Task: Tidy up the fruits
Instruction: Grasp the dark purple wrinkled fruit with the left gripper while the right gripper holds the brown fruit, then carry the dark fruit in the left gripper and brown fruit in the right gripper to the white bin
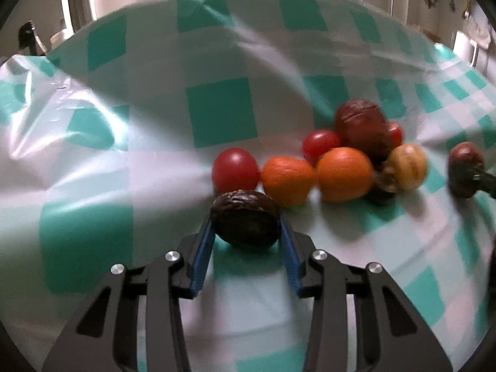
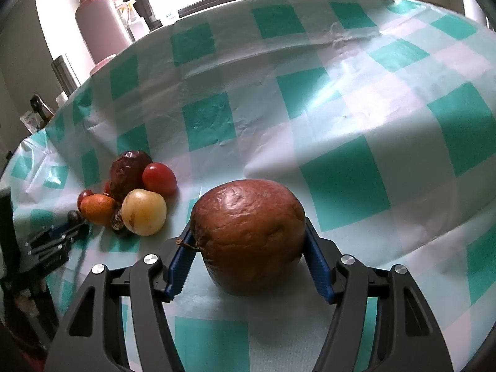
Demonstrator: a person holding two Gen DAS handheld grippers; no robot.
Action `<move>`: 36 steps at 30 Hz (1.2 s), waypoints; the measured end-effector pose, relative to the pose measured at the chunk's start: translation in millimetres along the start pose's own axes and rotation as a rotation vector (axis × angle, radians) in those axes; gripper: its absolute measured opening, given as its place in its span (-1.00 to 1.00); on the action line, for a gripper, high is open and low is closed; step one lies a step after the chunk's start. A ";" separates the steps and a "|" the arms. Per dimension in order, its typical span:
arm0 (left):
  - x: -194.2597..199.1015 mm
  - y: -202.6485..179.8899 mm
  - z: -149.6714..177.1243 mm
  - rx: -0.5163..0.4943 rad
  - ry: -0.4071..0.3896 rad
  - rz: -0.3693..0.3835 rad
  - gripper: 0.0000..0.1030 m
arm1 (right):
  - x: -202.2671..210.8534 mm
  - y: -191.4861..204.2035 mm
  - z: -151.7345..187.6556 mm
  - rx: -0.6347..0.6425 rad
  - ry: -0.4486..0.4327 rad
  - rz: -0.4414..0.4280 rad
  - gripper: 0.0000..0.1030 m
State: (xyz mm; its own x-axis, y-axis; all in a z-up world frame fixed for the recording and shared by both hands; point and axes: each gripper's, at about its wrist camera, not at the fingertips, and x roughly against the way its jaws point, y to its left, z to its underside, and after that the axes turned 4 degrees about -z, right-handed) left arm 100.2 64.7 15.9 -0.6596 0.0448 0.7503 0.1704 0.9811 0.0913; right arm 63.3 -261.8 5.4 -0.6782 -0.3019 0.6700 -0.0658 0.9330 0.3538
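Observation:
My left gripper is shut on a dark wrinkled fruit, low over the checked cloth. Just beyond it lies a cluster: a red tomato, two orange fruits, a small tomato, a big dark red fruit and a yellow fruit. My right gripper is shut on a large brown-red fruit, right of the same cluster, whose yellow fruit and red tomato show. The left gripper shows at the far left.
A green-and-white checked plastic cloth covers the table. A pink thermos, a steel flask and bottles stand beyond the table's far edge by the window. The right gripper with its fruit shows at the left view's right edge.

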 end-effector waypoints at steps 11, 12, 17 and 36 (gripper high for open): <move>60.9 -22.6 49.8 0.278 -0.085 0.065 -0.20 | 1.1 -13.5 0.6 -0.056 -0.006 -0.053 0.24; 60.1 -27.5 49.4 0.283 -0.083 0.067 -0.20 | 1.4 -15.4 0.8 -0.067 -0.007 -0.063 0.24; 60.1 -26.3 52.2 0.302 -0.097 0.060 -0.20 | 0.0 -19.5 -0.4 -0.096 -0.010 -0.082 0.23; 139.3 -22.2 115.0 0.357 -0.248 0.088 -0.20 | 85.6 9.7 78.8 -0.072 -0.036 0.063 0.22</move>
State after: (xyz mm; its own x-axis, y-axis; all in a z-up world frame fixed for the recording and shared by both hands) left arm -79.6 70.8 43.1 -0.8169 0.1320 0.5614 -0.0010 0.9731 -0.2303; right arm -53.1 -263.2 14.7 -0.7056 -0.2348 0.6686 0.0297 0.9329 0.3589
